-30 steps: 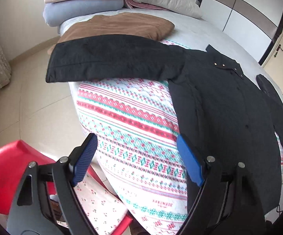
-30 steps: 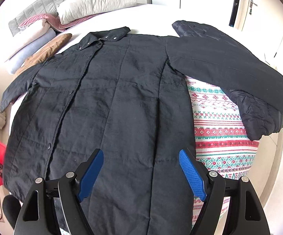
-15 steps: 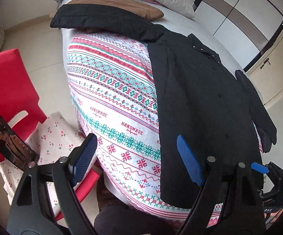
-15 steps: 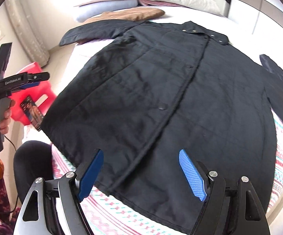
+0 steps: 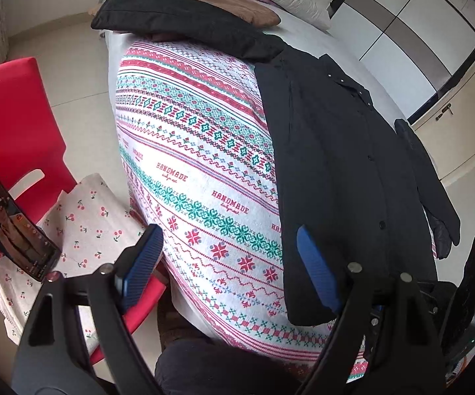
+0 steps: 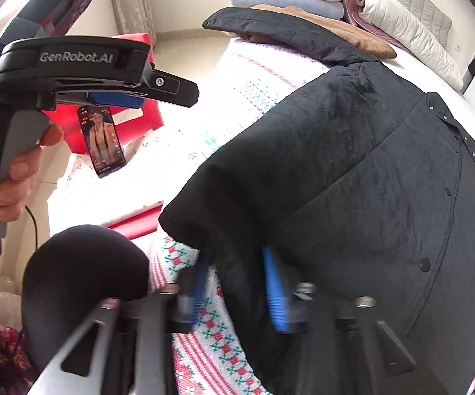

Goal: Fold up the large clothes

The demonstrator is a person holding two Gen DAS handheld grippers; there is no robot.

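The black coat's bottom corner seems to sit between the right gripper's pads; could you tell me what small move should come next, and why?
Probably close the right gripper fully on the black coat hem and lift it. The corner already bunches between its blue pads, while the left gripper hangs open over the patterned blanket, holding nothing.

Right gripper [image 6: 237, 291] pinching black coat [image 6: 352, 197] hem.
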